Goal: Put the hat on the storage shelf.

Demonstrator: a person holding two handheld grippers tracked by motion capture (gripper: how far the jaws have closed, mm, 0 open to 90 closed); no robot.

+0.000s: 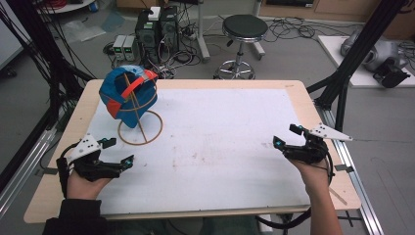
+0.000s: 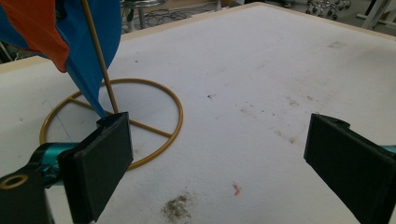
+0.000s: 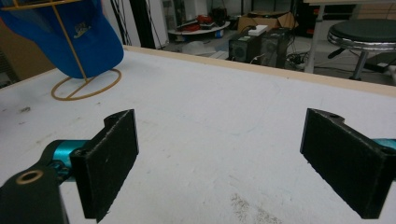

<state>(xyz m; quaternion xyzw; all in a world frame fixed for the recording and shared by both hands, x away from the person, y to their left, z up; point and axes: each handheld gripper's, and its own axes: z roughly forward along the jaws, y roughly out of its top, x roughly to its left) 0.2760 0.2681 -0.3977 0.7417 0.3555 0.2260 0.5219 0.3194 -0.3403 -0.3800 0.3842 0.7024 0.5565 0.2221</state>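
The blue cap point(image 1: 128, 95) with its orange-red strap hangs on the gold wire stand point(image 1: 140, 128) at the table's point(image 1: 293, 93) far left, raised clear of the surface so tongs can get at its brim. The left gripper point(image 1: 120, 152) sits just short of the stand's ring and the right gripper point(image 1: 283, 137) well away from it; both have jaws spread wide, holding nothing. A small pale emblem on the cap is unreadable.

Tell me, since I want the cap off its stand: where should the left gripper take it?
Probably the brim, hanging low at the front. Come from below-left with the left gripper; its thin edge suits open jaws, clear of the stand.
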